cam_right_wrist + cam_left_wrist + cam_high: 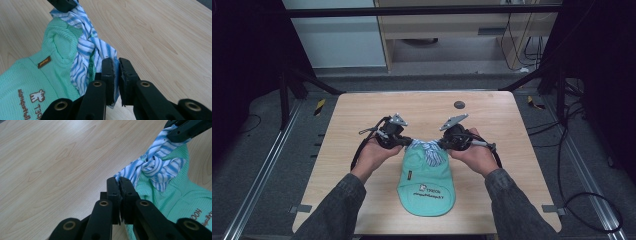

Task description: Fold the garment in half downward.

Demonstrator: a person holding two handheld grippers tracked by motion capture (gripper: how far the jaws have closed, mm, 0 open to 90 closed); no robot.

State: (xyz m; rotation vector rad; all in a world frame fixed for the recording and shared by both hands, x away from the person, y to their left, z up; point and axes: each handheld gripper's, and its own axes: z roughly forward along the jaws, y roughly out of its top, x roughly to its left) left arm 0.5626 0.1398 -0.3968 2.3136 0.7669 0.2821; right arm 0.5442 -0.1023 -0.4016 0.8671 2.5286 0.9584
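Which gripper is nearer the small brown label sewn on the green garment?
Left. The brown label sits on the green garment's left side, below the left gripper; the right gripper is across the striped tie, farther off.

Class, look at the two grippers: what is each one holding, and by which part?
Both hold the blue-and-white striped tie on the mint green bib: the left gripper pinches one end, the right gripper the other, either side of the knot.
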